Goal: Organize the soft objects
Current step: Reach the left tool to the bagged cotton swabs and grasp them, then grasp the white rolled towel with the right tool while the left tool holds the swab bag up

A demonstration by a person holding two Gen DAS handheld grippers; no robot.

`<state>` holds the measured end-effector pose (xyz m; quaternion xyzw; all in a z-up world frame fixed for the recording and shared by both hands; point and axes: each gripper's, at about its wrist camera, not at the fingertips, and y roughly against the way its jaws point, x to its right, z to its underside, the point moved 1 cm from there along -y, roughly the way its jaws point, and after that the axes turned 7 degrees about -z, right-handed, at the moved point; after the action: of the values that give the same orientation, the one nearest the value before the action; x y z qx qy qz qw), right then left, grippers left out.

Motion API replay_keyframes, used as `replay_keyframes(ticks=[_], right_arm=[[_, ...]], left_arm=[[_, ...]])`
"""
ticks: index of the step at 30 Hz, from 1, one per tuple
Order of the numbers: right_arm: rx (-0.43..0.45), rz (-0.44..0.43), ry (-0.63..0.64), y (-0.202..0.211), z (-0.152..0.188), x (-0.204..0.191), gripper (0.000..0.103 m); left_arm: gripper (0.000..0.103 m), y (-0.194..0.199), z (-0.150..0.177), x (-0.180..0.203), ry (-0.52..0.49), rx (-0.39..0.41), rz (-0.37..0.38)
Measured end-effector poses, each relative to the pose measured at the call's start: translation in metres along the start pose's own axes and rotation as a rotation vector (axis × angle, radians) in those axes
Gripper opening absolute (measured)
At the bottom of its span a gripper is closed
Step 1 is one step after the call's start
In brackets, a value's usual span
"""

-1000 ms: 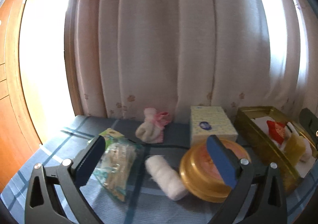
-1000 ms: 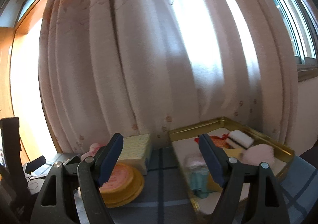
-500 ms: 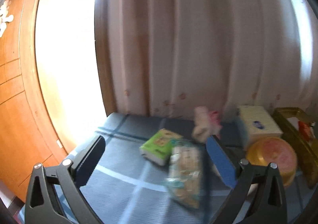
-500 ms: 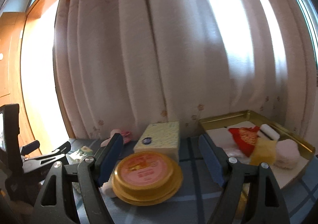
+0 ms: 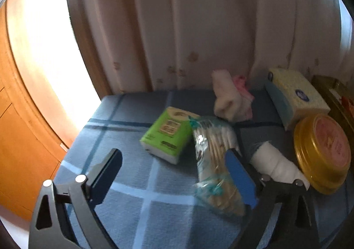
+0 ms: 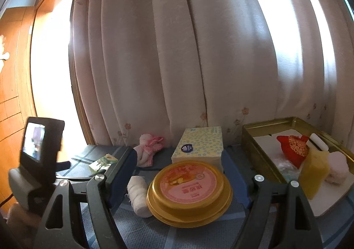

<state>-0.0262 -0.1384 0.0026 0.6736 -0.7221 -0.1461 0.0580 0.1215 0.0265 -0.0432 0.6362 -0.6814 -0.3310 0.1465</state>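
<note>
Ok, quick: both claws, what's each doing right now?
Left claw: open, holding nothing, jaws have just been closing a little.
Right claw: open, empty, round gold tin lies beyond it.

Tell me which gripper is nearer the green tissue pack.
Left. The left gripper hangs open just short of the green tissue pack, nothing between its pads. The right gripper, also open, frames the gold round tin; the pack lies far off beyond its left finger.

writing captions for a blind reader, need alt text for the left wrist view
The open left gripper hangs empty above a blue checked cloth, near a bag of cotton swabs and a green tissue pack. A gauze roll, gold tin and socks lie beyond.
</note>
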Motion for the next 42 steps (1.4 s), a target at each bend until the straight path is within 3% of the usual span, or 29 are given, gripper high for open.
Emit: replay_keyframes(ticks=[7,14,17,21,22,23,24,25,26,28,31,33,38,42], right_arm=[[-0.017,-0.001,-0.011,-0.004,0.001,0.001,0.080],[-0.015,-0.007,-0.015,-0.003,0.001,0.002,0.080],[-0.015,-0.007,-0.032,-0.003,0.001,0.005,0.080],[-0.016,-0.007,-0.042,-0.004,0.001,0.007,0.080],[-0.016,-0.007,-0.043,-0.004,0.001,0.006,0.080],[-0.015,-0.007,-0.042,-0.004,0.001,0.006,0.080],[-0.015,-0.007,-0.040,-0.004,0.001,0.006,0.080],[-0.015,-0.008,-0.039,-0.004,0.001,0.007,0.080],[-0.015,-0.010,-0.036,-0.004,0.001,0.006,0.080],[-0.017,-0.011,-0.029,-0.004,0.001,0.005,0.080],[-0.015,-0.018,-0.010,-0.004,0.002,0.002,0.080],[-0.017,-0.020,0.006,-0.005,0.003,-0.001,0.080],[-0.026,-0.049,0.073,-0.008,0.005,-0.013,0.080],[-0.039,-0.145,0.134,-0.009,0.008,-0.028,0.080]], left_arm=[[0.091,-0.010,-0.003,0.004,0.015,-0.058,0.048],[0.091,-0.001,-0.003,-0.005,0.101,-0.013,0.177],[0.091,0.005,-0.003,0.003,0.064,-0.008,0.198],[0.088,-0.009,-0.004,0.024,-0.015,-0.095,0.182],[0.084,-0.015,-0.003,0.027,-0.019,-0.126,0.185],[0.074,-0.021,-0.003,0.028,-0.016,-0.163,0.200],[0.073,-0.023,-0.003,0.027,-0.002,-0.171,0.208],[0.054,-0.021,-0.004,0.025,0.005,-0.167,0.206],[0.042,-0.018,-0.005,0.024,0.012,-0.159,0.204],[0.037,-0.015,-0.006,0.019,0.041,-0.154,0.236],[0.036,-0.002,-0.006,-0.002,0.146,-0.098,0.258],[0.036,0.016,-0.004,-0.020,0.224,-0.014,0.266],[0.036,0.060,0.006,-0.046,0.308,0.195,0.148],[0.036,0.067,0.009,-0.062,0.382,0.222,0.043]])
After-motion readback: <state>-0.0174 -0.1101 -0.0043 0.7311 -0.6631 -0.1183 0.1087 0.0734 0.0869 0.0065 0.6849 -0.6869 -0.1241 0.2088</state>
